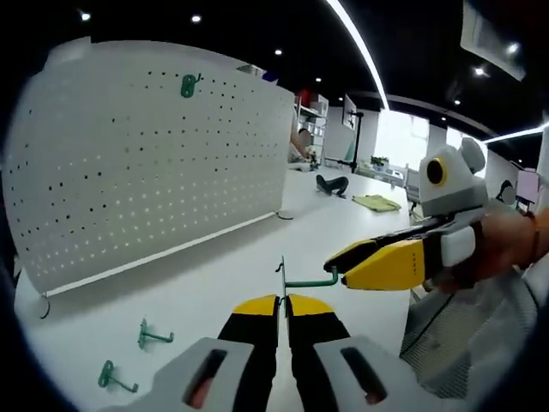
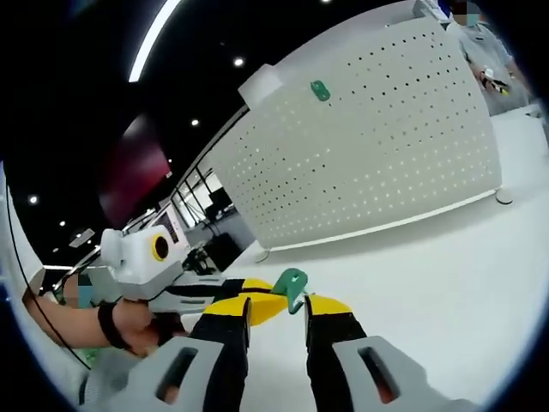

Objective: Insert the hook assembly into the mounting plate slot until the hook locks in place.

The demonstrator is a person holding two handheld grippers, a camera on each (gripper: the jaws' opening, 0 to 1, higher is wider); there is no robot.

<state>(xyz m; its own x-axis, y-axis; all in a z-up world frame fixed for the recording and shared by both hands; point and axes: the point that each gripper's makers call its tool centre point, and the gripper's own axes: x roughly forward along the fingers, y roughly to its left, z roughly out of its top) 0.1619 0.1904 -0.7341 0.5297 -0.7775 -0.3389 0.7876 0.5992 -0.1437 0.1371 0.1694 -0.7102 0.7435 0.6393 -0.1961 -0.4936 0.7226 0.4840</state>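
Both grippers pinch one green hook [image 1: 310, 280] above the white surface [image 1: 214, 283], in front of the upright pegboard [image 1: 146, 163]. L gripper [image 1: 281, 302]: fingers closed on the hook's thin upright wire end. R gripper [image 2: 276, 307]: fingers clamp the hook's green base, w/ the other gripper coming in from the left. Another hook [image 1: 190, 84] hangs high on the board. Two spare hooks [image 1: 153, 335] lie on the surface near L.

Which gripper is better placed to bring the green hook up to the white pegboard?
Probably the right gripper: its fingers clamp the green hook, and the pegboard lies straight ahead in its view. The left gripper pinches only the thin end.
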